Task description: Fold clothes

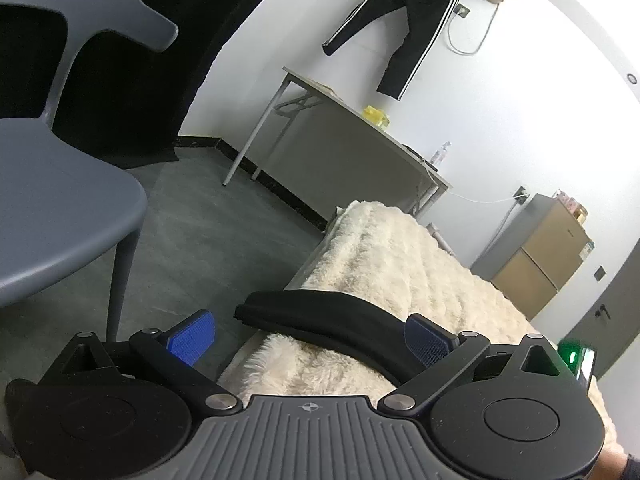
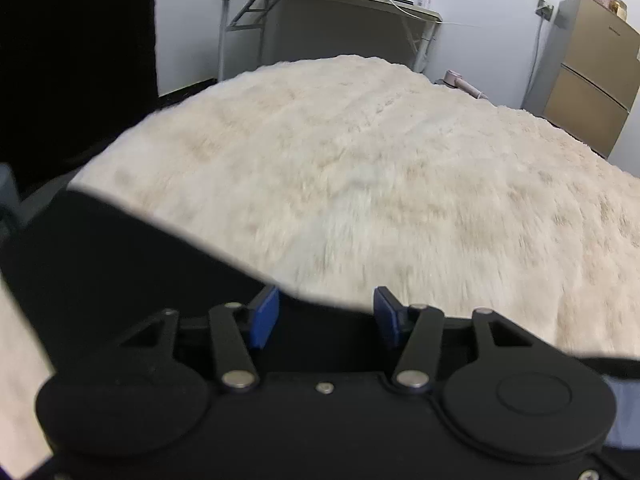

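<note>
Surface (image 2: 380, 168) under cream shaggy cover, filling centre frame; black garment (image 2: 120, 256) lying lower left.

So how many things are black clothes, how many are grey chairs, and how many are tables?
Black clothes: 2, the black garment on the fluffy cream cover and the striped trousers hanging on the wall
Grey chairs: 1, the chair
Tables: 1, the folding table
Total: 4

black garment (image 2: 120, 264), cream shaggy blanket (image 2: 360, 160), blue gripper pads (image 1: 191, 342), grey chair (image 1: 60, 208).
</note>
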A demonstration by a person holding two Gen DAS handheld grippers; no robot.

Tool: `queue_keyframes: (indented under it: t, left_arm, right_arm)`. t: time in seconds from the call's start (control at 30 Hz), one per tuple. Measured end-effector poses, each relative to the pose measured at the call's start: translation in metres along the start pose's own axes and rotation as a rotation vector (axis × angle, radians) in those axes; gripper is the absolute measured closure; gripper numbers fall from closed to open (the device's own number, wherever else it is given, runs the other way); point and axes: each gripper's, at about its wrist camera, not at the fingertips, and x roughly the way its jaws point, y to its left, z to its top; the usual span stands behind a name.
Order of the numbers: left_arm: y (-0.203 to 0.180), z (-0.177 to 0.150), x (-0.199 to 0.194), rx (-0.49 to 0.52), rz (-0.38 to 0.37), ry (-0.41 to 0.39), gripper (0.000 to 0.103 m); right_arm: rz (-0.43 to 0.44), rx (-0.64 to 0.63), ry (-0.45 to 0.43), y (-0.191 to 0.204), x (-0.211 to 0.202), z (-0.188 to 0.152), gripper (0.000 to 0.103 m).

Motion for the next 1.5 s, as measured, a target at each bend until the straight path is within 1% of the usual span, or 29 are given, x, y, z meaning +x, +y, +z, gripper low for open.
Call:
queue_keyframes:
  t: [0.03,0.1,0.17,0.27,0.33,0.4,0.53,0.6,0.67,0.7,0.77,0.9,0.93,0.97,1.03,1.07,1.13,1.17,1.2,1.23,1.27,1.37,1.43,1.5]
  left_arm:
    - [0.001,0.0,0.001,-0.006,-0.001,0.001,0.003]
    - [0.004,0.0,0.003,-0.021,-0.008,0.009,0.003]
    - [0.005,0.001,0.006,-0.03,-0.014,0.016,0.003]
    - [0.004,0.002,0.006,-0.032,-0.018,0.017,0.003]
    - [0.003,0.002,0.006,-0.032,-0.021,0.016,0.003]
    - [0.003,0.002,0.005,-0.032,-0.024,0.016,0.003]
    - [0.002,0.002,0.005,-0.032,-0.029,0.014,0.003]
    - [0.001,0.002,0.005,-0.032,-0.032,0.014,0.003]
    - [0.001,0.002,0.003,-0.03,-0.034,0.013,0.003]
    - [0.0,0.002,0.003,-0.028,-0.035,0.013,0.003]
    - [0.0,0.003,0.003,-0.029,-0.035,0.013,0.003]
    - [-0.004,0.001,0.012,-0.03,-0.033,0.011,0.003]
    - [-0.004,0.002,0.012,-0.031,-0.033,0.011,0.003]
    - [-0.005,0.002,0.011,-0.032,-0.034,0.012,0.003]
    - [-0.004,0.003,0.011,-0.033,-0.034,0.013,0.003]
    - [-0.004,0.003,0.011,-0.033,-0.034,0.013,0.003]
    - [-0.004,0.003,0.01,-0.033,-0.034,0.013,0.003]
    - [-0.004,0.004,0.01,-0.033,-0.034,0.014,0.003]
    - [-0.004,0.004,0.01,-0.033,-0.034,0.014,0.003]
    - [-0.004,0.004,0.01,-0.033,-0.034,0.014,0.003]
    - [-0.003,0.004,0.01,-0.033,-0.034,0.014,0.003]
    - [-0.003,0.005,0.009,-0.033,-0.033,0.015,0.003]
    - [-0.003,0.005,0.009,-0.033,-0.033,0.016,0.003]
    - [-0.003,0.005,0.009,-0.028,-0.034,0.017,0.003]
  right_arm:
    - [-0.002,-0.013,-0.039,0.001,-0.003,0.008,0.05]
    - [-0.009,-0.047,-0.067,0.005,-0.007,0.017,0.047]
    - [-0.018,-0.065,-0.062,0.009,-0.006,0.019,0.047]
    - [-0.018,-0.102,-0.037,0.016,-0.002,0.009,0.047]
    - [-0.015,-0.167,0.013,0.023,0.005,-0.01,0.047]
    - [-0.006,-0.203,0.04,0.03,0.009,-0.018,0.047]
    - [-0.01,-0.226,0.031,0.034,0.004,-0.028,0.042]
    - [-0.023,-0.244,0.0,0.035,0.0,-0.027,0.04]
    - [-0.032,-0.257,-0.035,0.035,-0.004,-0.025,0.034]
    - [-0.033,-0.264,-0.044,0.035,-0.005,-0.023,0.033]
    - [-0.024,-0.268,-0.031,0.036,-0.002,-0.022,0.033]
    - [-0.02,-0.293,0.034,0.036,0.018,-0.028,0.032]
    - [-0.024,-0.294,0.037,0.035,0.023,-0.029,0.028]
    - [-0.03,-0.296,0.039,0.033,0.028,-0.029,0.021]
    - [-0.043,-0.285,0.039,0.029,0.038,-0.028,0.014]
    - [-0.046,-0.276,0.039,0.027,0.04,-0.027,0.013]
    - [-0.089,-0.267,0.039,0.024,0.045,-0.02,0.015]
    - [-0.102,-0.27,0.039,0.023,0.046,-0.019,0.02]
    - [-0.141,-0.286,0.045,0.023,0.046,-0.015,0.024]
    - [-0.157,-0.295,0.049,0.022,0.045,-0.011,0.027]
    - [-0.159,-0.294,0.044,0.021,0.042,-0.01,0.028]
    - [-0.148,-0.274,-0.034,0.014,0.013,-0.005,0.027]
    - [-0.146,-0.261,-0.075,0.009,-0.007,-0.008,0.027]
    - [-0.143,-0.235,-0.098,0.001,-0.027,-0.016,0.026]
